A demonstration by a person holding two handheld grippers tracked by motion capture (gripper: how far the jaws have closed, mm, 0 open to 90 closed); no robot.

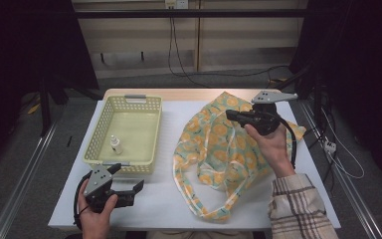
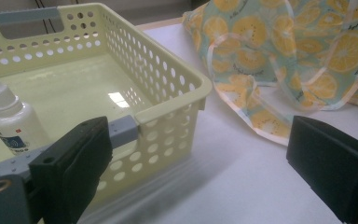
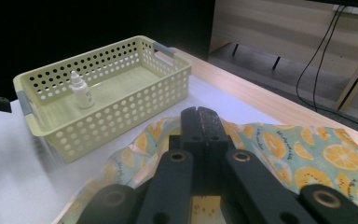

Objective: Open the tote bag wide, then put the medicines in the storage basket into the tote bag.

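My R gripper (image 1: 235, 116) is hovering over the orange-print bag (image 1: 219, 149), 2 jaws pressed together w/ nothing between. My L gripper (image 1: 135, 191) is sitting w/ jaws wide apart beside the yellow basket (image 1: 151, 124), dropper bottle (image 1: 115, 144) standing inside.
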